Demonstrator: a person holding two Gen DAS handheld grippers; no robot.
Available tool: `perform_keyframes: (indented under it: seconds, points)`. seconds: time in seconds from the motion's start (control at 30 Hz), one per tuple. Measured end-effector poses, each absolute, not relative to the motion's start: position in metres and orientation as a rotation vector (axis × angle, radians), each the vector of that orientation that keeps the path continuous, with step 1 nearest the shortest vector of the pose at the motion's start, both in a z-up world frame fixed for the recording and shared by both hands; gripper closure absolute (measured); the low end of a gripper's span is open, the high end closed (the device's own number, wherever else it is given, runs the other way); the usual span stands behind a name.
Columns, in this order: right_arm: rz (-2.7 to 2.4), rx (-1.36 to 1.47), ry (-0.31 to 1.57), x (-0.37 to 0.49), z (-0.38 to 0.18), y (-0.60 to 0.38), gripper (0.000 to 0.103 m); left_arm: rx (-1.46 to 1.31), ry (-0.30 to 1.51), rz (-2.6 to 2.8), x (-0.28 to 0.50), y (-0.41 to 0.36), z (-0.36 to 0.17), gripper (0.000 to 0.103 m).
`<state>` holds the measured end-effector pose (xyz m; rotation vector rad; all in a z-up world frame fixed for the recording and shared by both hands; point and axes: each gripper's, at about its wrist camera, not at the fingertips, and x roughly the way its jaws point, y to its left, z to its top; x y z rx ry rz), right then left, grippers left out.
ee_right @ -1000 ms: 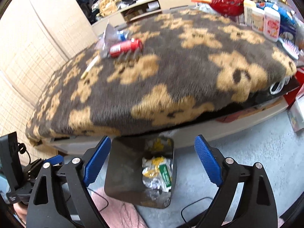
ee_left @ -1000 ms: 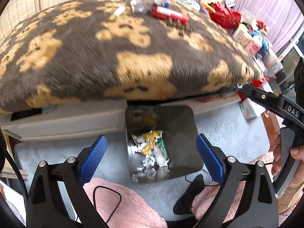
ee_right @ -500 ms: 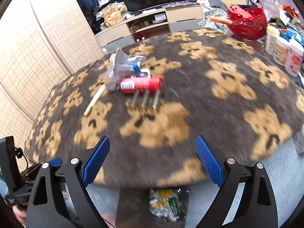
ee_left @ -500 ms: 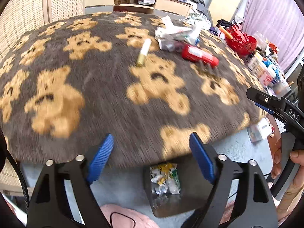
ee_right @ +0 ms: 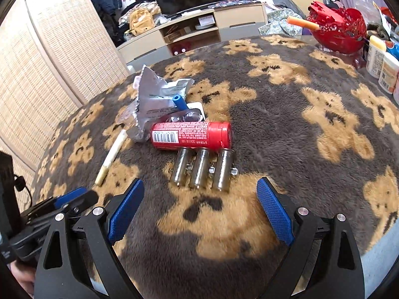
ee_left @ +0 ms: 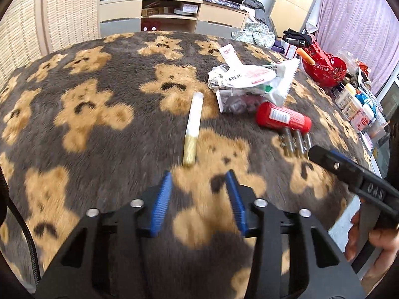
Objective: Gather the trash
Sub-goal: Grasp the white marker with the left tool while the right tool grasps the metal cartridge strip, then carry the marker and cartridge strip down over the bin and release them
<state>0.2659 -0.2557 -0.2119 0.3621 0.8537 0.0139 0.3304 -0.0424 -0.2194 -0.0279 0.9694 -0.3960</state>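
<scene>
A: The room was a cluttered living space: a wicker screen [ee_right: 49, 69] at nine o'clock, a low media cabinet [ee_left: 172, 17] at twelve, and purple curtains [ee_left: 356, 30] at two in the left wrist view. What covered the bench?

B: A brown fleece cover [ee_left: 99, 129] printed with tan bears, spread over the whole bench. A red basket [ee_right: 341, 30] stood at its far edge, at one o'clock in the right wrist view, with bottles [ee_right: 384, 64] just beside it.

A: And the trash?

B: In a loose cluster on the cover. In the left wrist view a pale tube [ee_left: 193, 127] lay at twelve o'clock, just beyond the left tool [ee_left: 199, 186]. Crumpled wrappers [ee_left: 249, 79] sat at one o'clock, a red canister [ee_left: 284, 119] lay on its side near them, and three metal cylinders [ee_left: 295, 142] lay side by side against it.

A: The left tool's state?

B: Its jaws had just been closing and stood fairly narrow, with nothing between the blue pads, only fleece beneath.

A: The right one?

B: The right tool [ee_right: 199, 209] was spread wide and held nothing. The three cylinders [ee_right: 202, 169] lay at twelve o'clock just past its tips, the canister [ee_right: 192, 134] touching them behind, the foil wrappers [ee_right: 154, 102] at eleven, and the tube [ee_right: 111, 157] at ten.
</scene>
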Motion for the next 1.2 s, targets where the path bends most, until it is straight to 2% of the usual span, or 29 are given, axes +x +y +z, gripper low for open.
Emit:
perform_keyframes:
  seconds: [0.2, 0.57, 0.63, 0.7, 1.2]
  points:
    - [-0.003, 0.355, 0.86, 0.282, -0.221, -0.253, 0.011, -0.005, 0.981, -0.411, 0.357, -0.055, -0.228, 0.073]
    - [-0.052, 0.229, 0.859, 0.299, -0.232, -0.239, 0.011, 0.011, 0.952, -0.405, 0.385, -0.067, -0.233, 0.076]
    - [-0.077, 0.179, 0.857, 0.298, -0.234, -0.235, 0.017, 0.029, 0.944, -0.396, 0.384, -0.069, -0.234, 0.081]
    - [-0.108, 0.144, 0.854, 0.297, -0.234, -0.235, 0.034, 0.053, 0.937, -0.384, 0.382, -0.069, -0.234, 0.089]
    - [-0.031, 0.243, 0.903, 0.255, -0.229, -0.255, 0.035, 0.106, 0.977, -0.386, 0.318, -0.064, -0.232, 0.091]
